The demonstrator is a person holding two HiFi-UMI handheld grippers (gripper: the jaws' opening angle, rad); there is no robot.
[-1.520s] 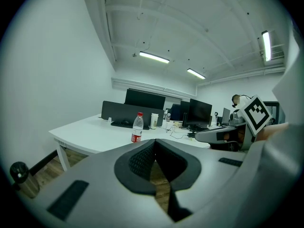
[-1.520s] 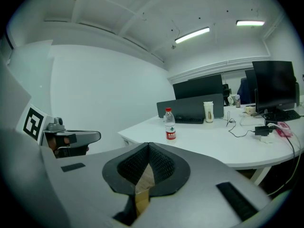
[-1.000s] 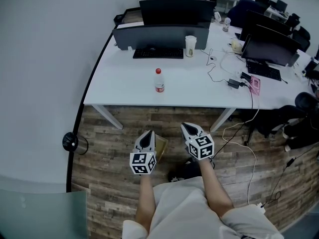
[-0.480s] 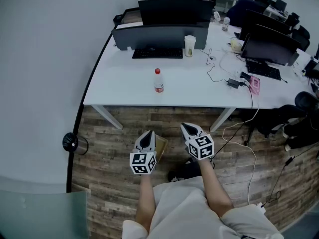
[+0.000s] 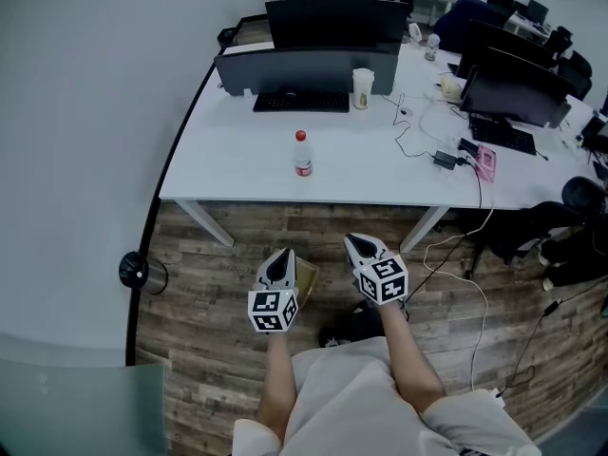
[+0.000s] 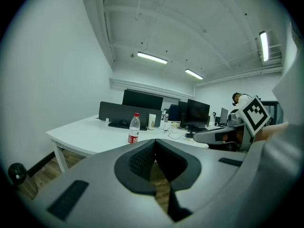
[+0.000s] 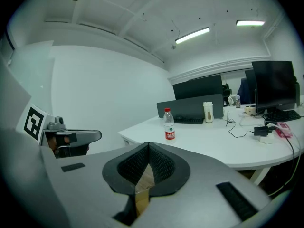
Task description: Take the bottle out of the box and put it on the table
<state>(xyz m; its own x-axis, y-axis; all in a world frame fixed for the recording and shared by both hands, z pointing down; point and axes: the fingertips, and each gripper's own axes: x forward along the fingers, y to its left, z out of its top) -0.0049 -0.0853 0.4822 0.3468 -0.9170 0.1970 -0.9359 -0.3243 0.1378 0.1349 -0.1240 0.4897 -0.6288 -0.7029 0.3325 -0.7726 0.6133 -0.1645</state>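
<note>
Bottle (image 5: 303, 155) upright on table (image 5: 237, 174), outside box (image 5: 308, 274); left gripper (image 5: 280, 255) and right gripper (image 5: 355, 241) fingers closed, empty.

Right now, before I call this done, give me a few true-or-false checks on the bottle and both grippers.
1. The bottle stands upright on the table. True.
2. The right gripper holds the bottle. False: its jaws are together on nothing, and the bottle stands apart from it on the table.
3. The left gripper has its jaws wide apart. False: they are together, with nothing between them.
4. Both grippers are short of the table's near edge, over the wooden floor. True.
5. The bottle's cap is blue. False: it is red.
</note>
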